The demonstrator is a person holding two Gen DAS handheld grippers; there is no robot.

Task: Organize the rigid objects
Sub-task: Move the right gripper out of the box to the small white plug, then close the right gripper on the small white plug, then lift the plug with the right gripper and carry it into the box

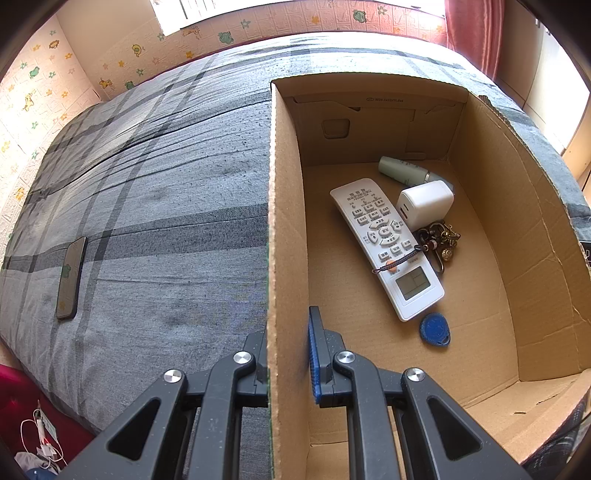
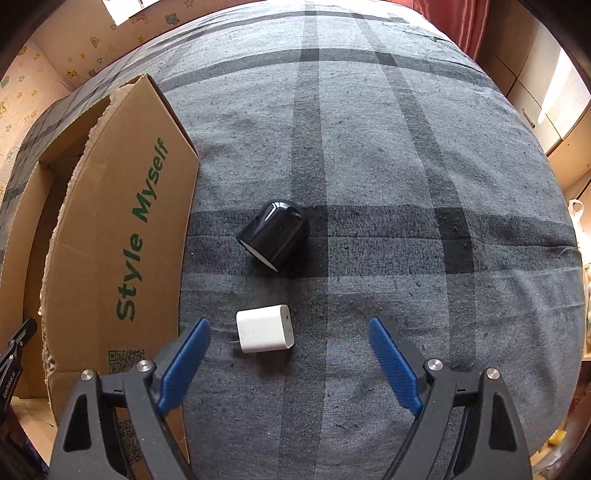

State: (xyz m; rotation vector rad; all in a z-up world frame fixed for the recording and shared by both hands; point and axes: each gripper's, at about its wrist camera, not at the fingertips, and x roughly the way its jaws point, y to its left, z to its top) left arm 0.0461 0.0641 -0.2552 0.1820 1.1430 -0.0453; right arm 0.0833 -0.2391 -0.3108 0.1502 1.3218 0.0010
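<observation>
An open cardboard box (image 1: 288, 221) lies on the bed, and my left gripper (image 1: 288, 325) is shut on its left wall. Inside the box lie a white remote (image 1: 384, 243), a white charger cube (image 1: 424, 208), a bunch of keys (image 1: 439, 240), a blue key fob (image 1: 435, 329) and a pale green bottle (image 1: 402, 170). In the right wrist view, my right gripper (image 2: 288, 320) points down at the bed, open. A small white plug charger (image 2: 264, 334) lies between its blue pads (image 2: 184, 362), untouched. A black rounded cylinder (image 2: 275, 232) lies on its side just beyond. The same box (image 2: 122, 240) stands to the left.
A dark phone (image 1: 70, 277) lies on the grey plaid bedcover (image 1: 166, 184), far left of the box. White cables (image 1: 40, 439) lie on the floor at the lower left. A red curtain (image 1: 472, 29) hangs beyond the bed's far right corner.
</observation>
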